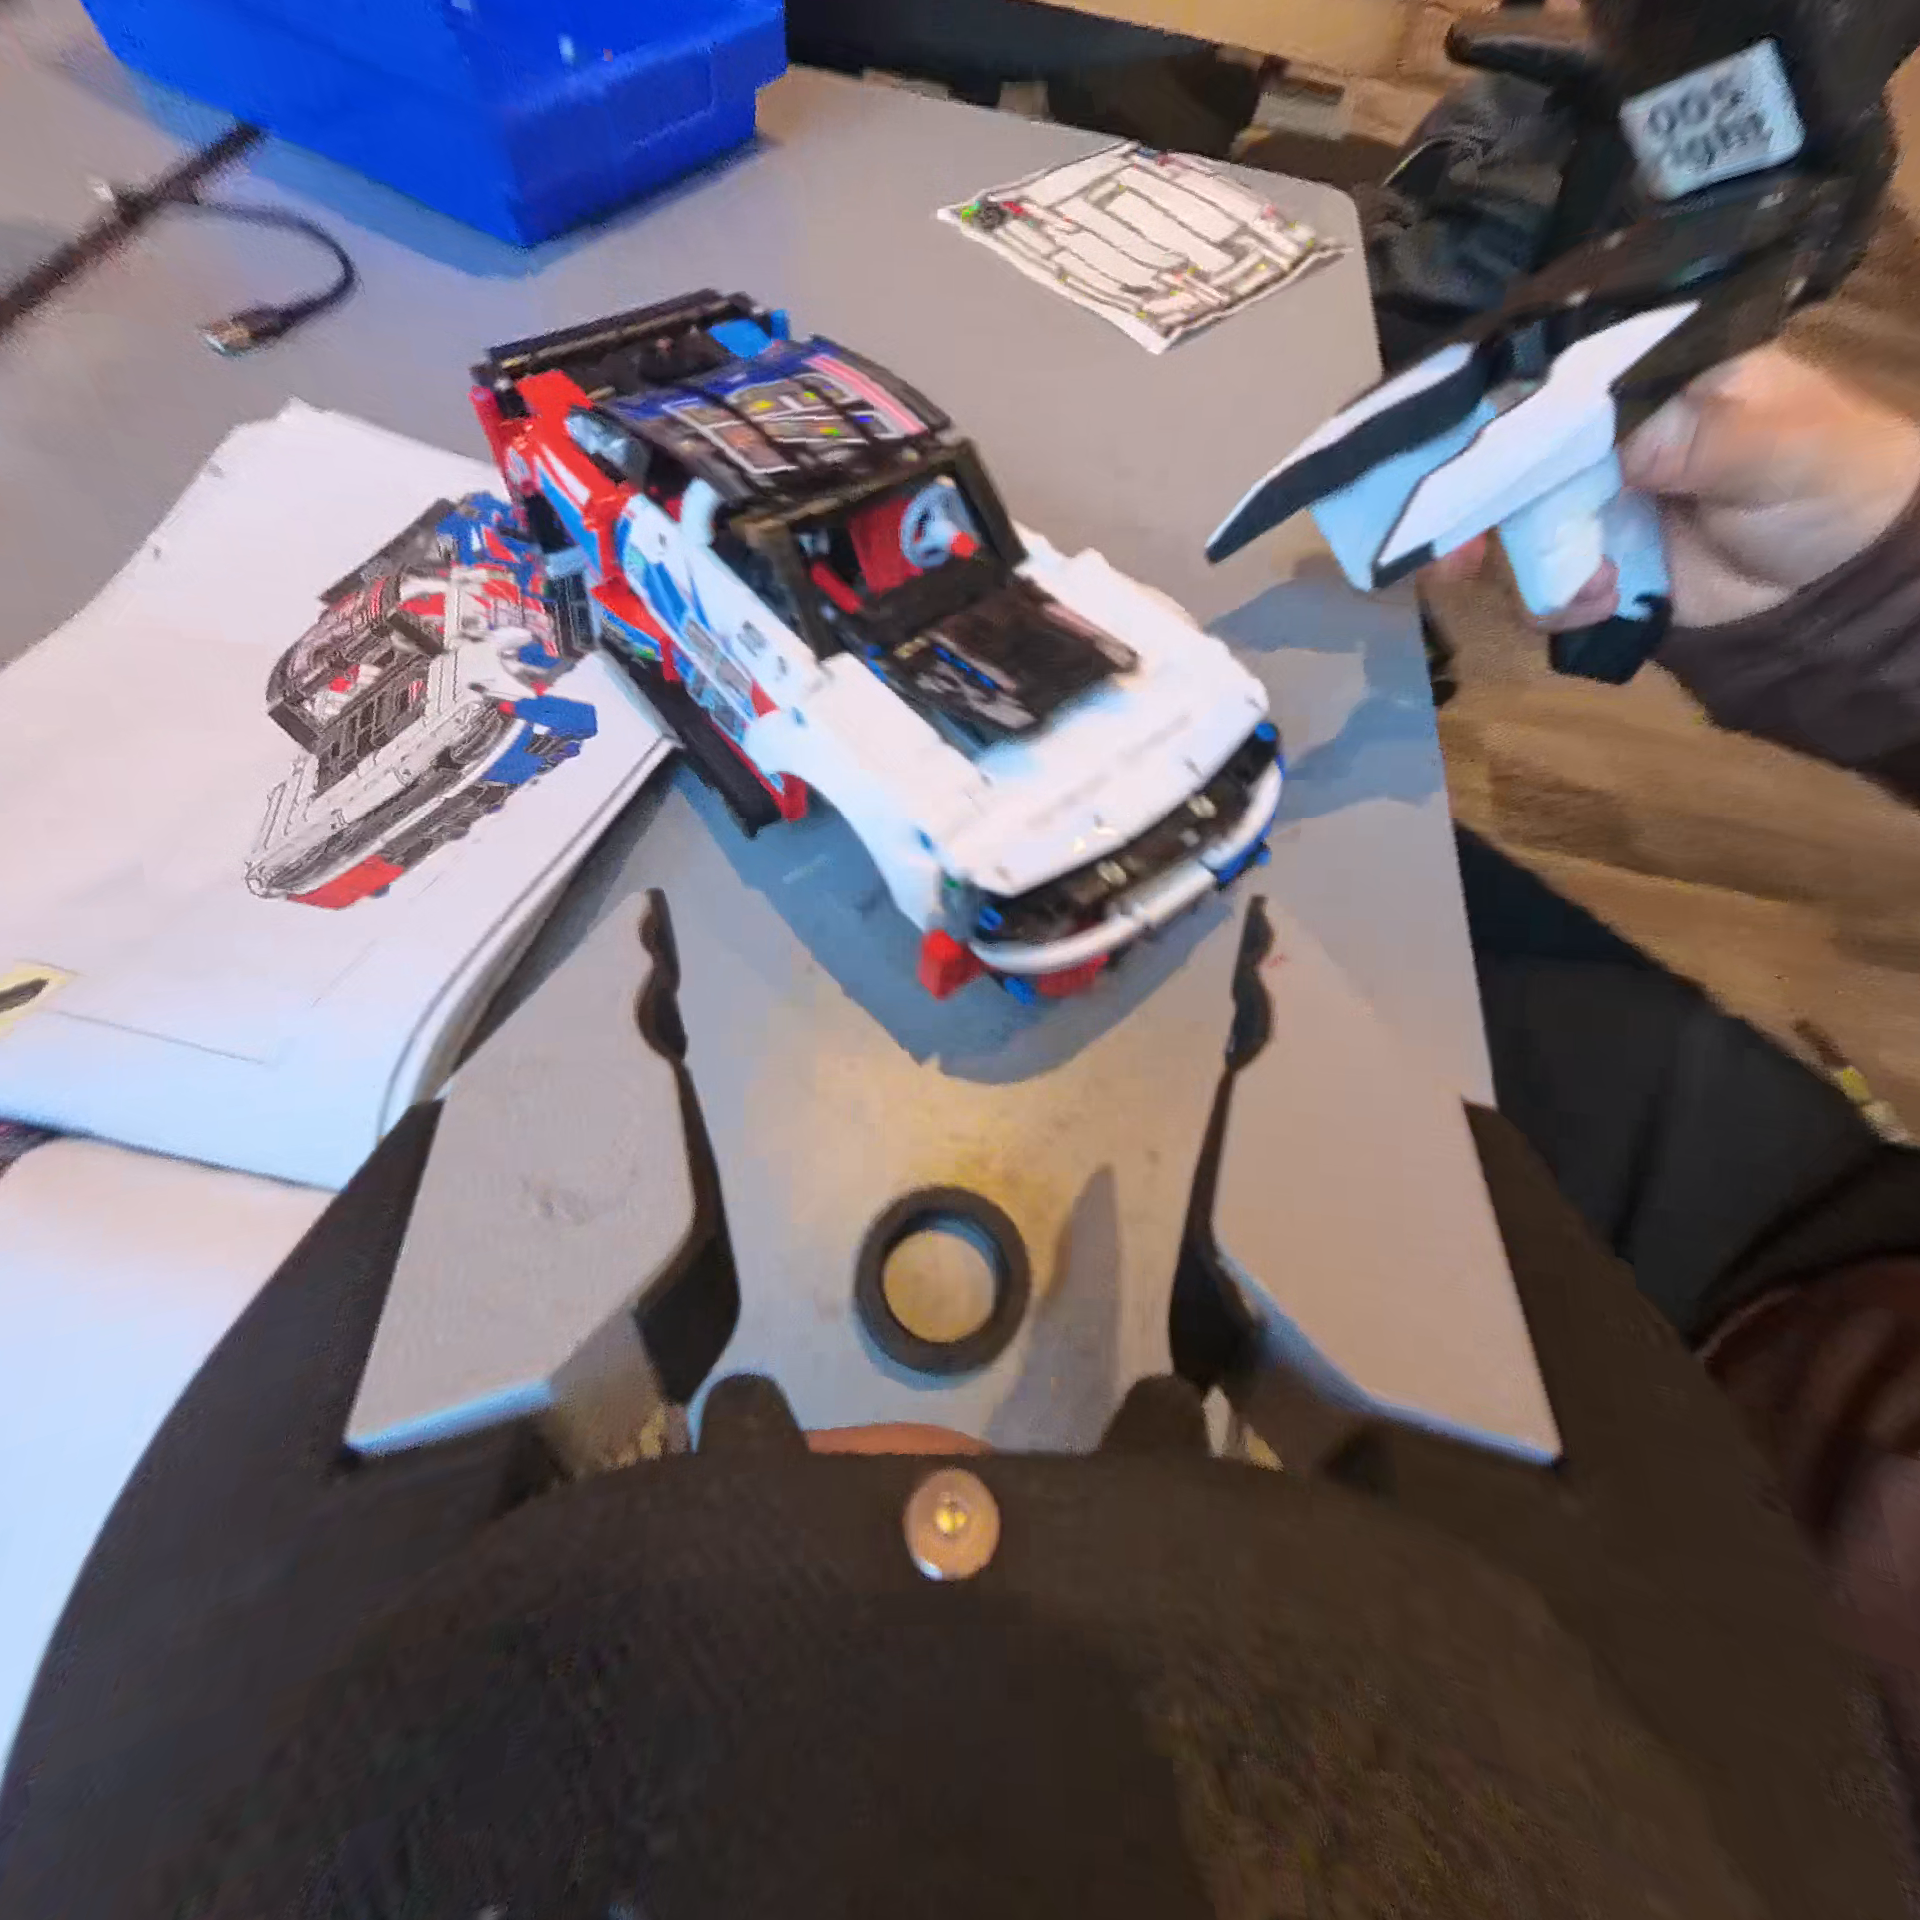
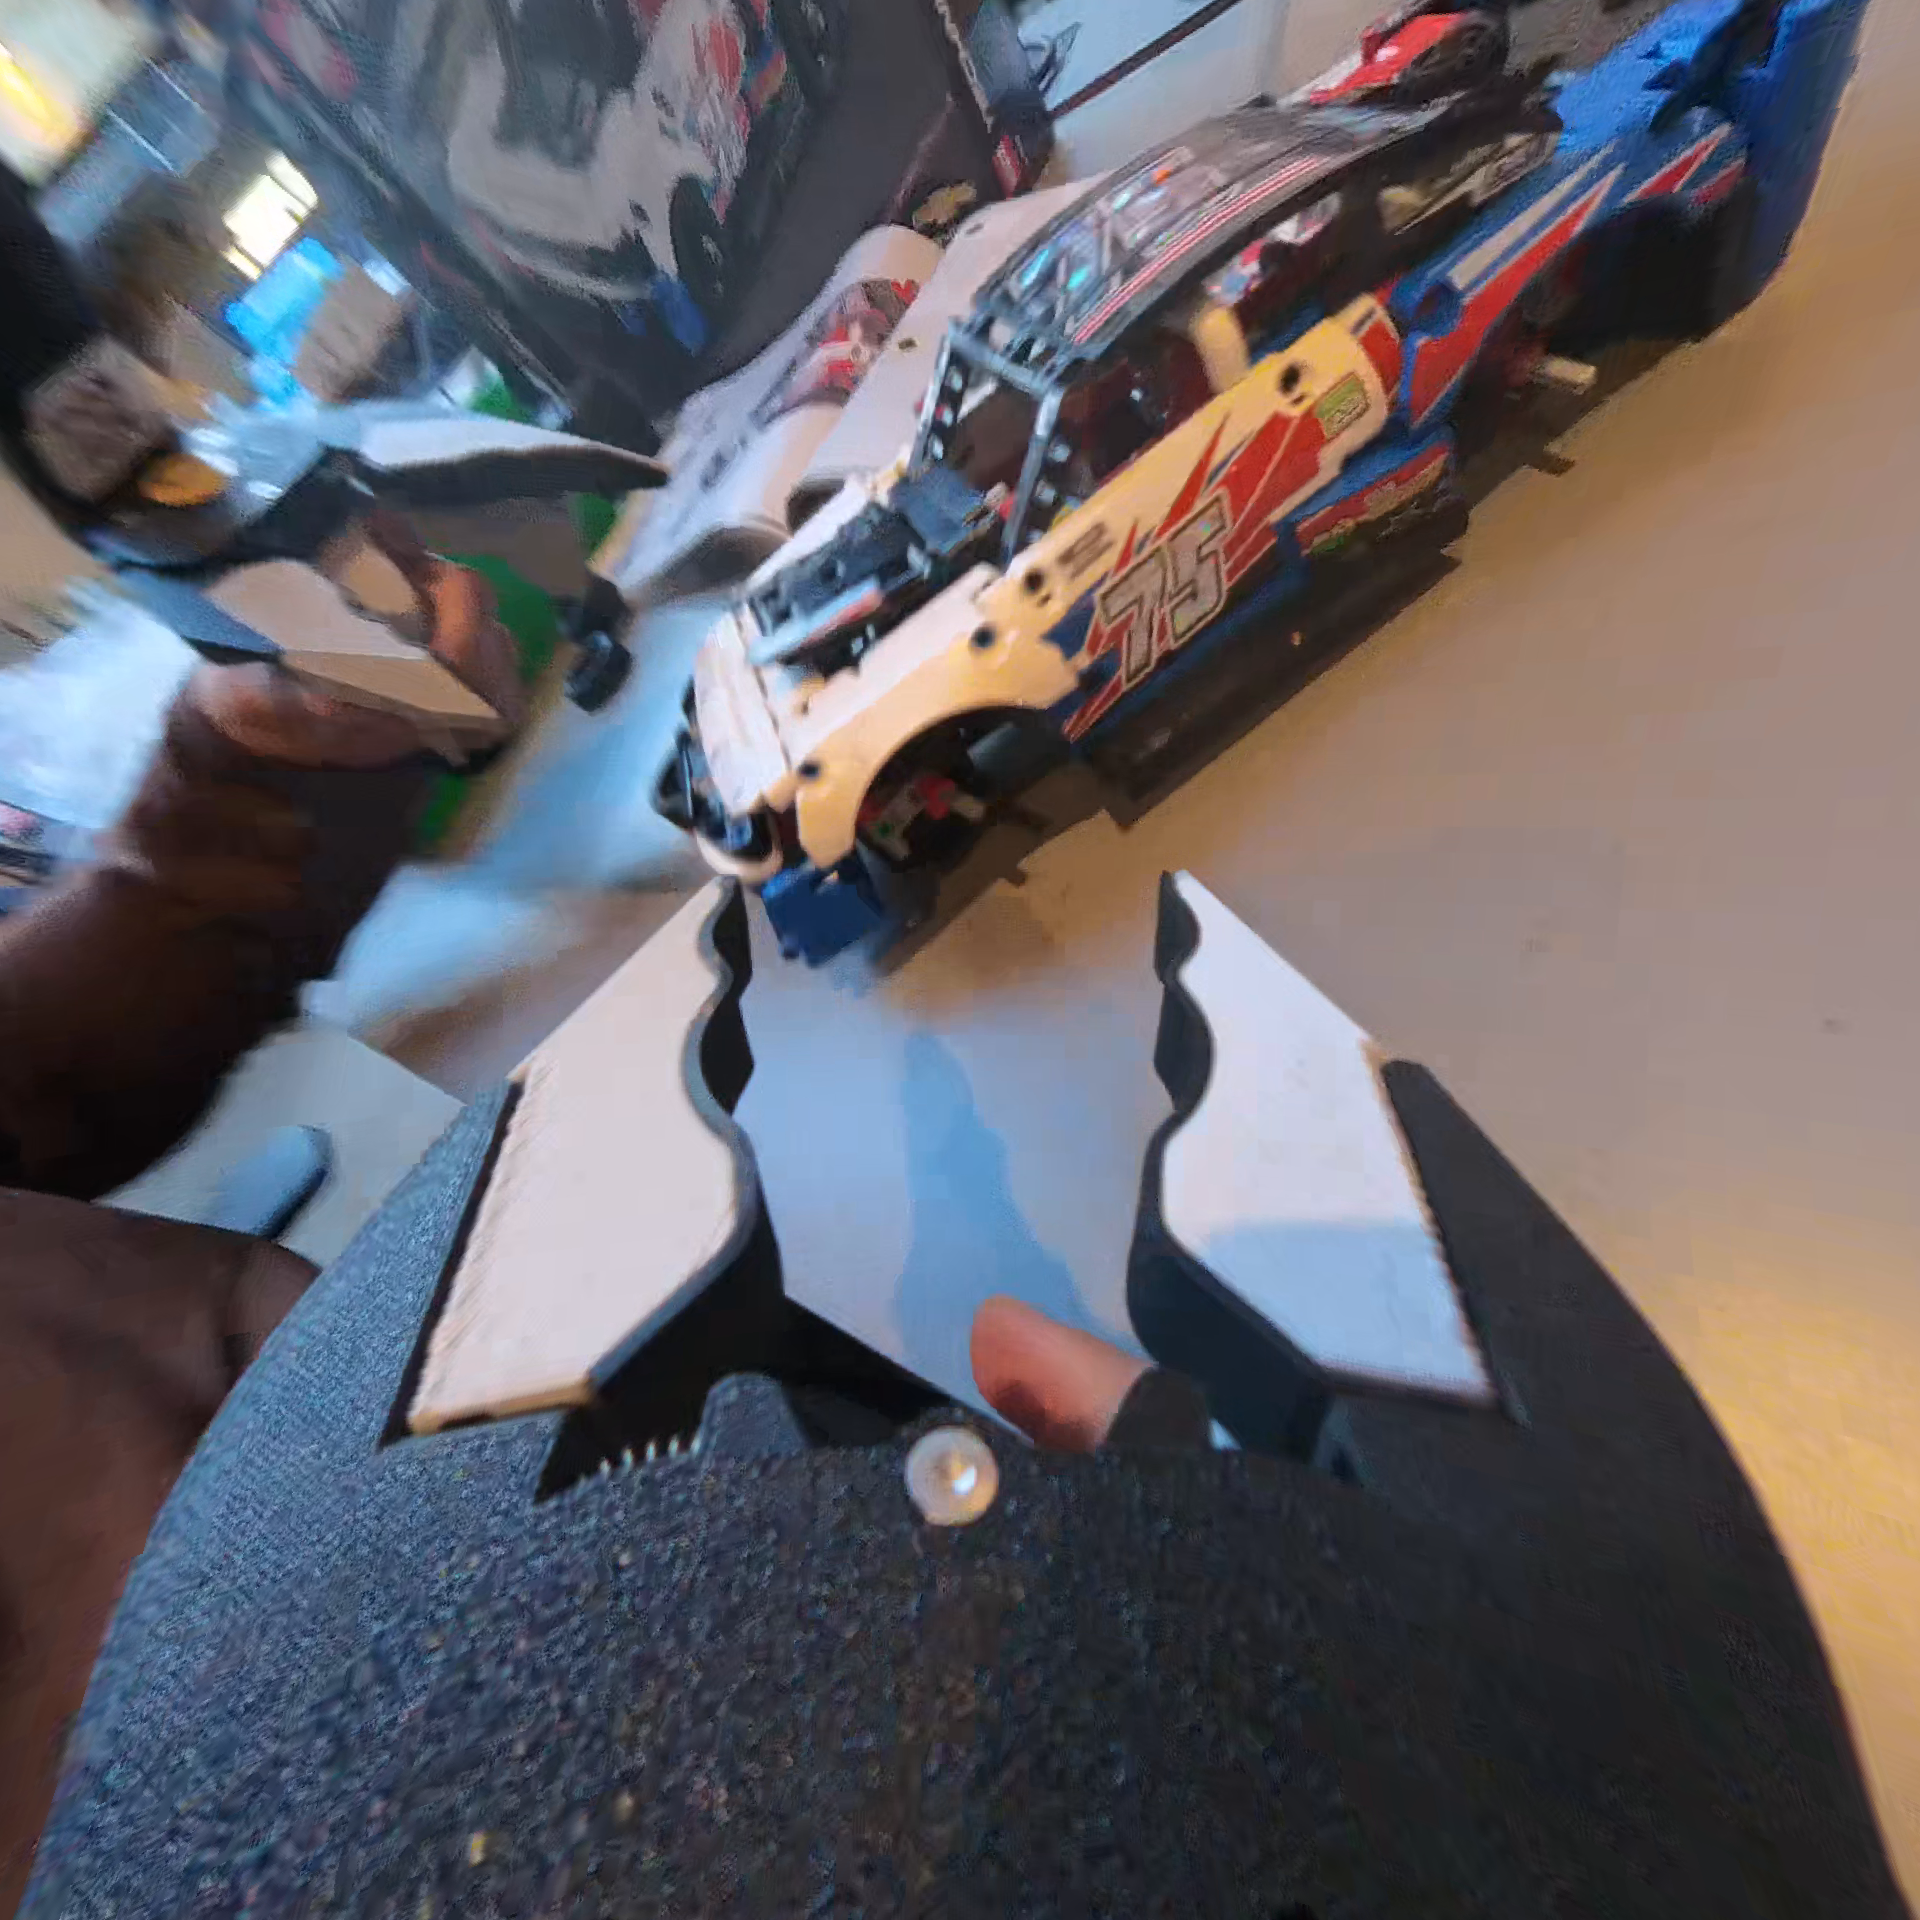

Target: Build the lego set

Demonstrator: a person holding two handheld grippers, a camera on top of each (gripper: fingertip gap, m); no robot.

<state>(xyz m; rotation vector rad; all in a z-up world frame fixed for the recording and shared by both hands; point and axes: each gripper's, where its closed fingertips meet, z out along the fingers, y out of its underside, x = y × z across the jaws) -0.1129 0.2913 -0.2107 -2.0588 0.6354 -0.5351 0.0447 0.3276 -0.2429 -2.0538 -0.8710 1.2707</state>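
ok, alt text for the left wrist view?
A wheel-less lego car sits on a grey table, nose toward the open, empty left gripper, with a loose black tyre between its fingers. An instruction booklet lies left; the right gripper hovers right.

The blue plastic bin at the table's far edge was cut off by the top of the left wrist view. The open white instruction booklet ran off the left side. In the right wrist view, the dark printed box behind the car was blurred.
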